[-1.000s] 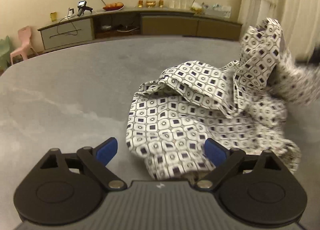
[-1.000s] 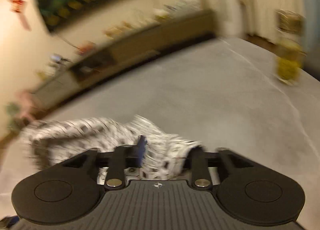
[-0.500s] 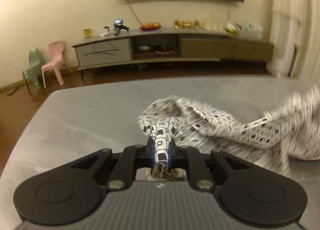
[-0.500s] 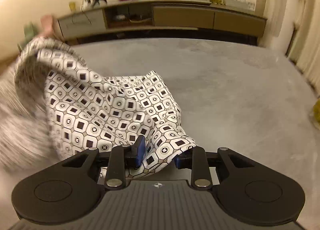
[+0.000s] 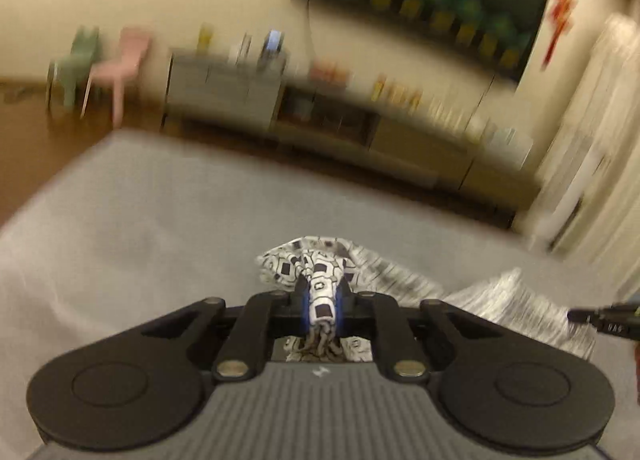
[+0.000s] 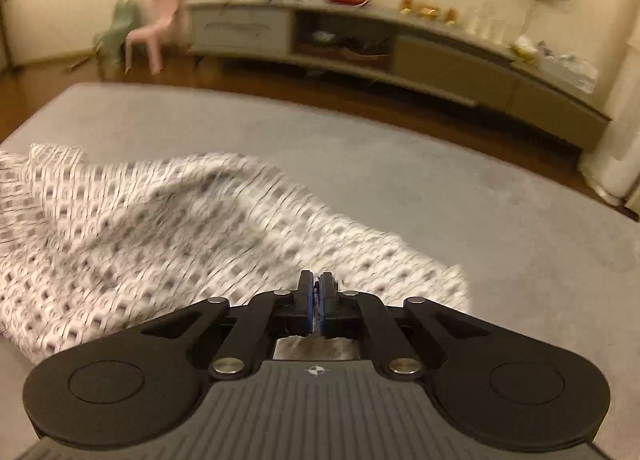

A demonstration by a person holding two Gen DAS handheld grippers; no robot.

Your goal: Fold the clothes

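A white garment with a black-and-white geometric print (image 6: 132, 228) hangs stretched above the grey table (image 6: 440, 196). My left gripper (image 5: 322, 300) is shut on a bunched edge of the garment (image 5: 316, 272); the cloth trails off to the right, blurred. My right gripper (image 6: 317, 292) is shut on another edge of the garment, and the cloth spreads to the left of it, blurred by motion. The tip of the right gripper (image 5: 604, 322) shows at the right edge of the left wrist view.
A long low sideboard (image 6: 400, 48) with fruit and glassware runs along the far wall beyond the table's far edge. A pink chair (image 6: 154, 28) and a green chair (image 6: 116, 24) stand at the far left. Curtains (image 5: 592, 140) hang at the right.
The right gripper has closed tight on the garment edge and both grippers have lifted and swung, stretching the cloth between them. The left gripper keeps its hold.
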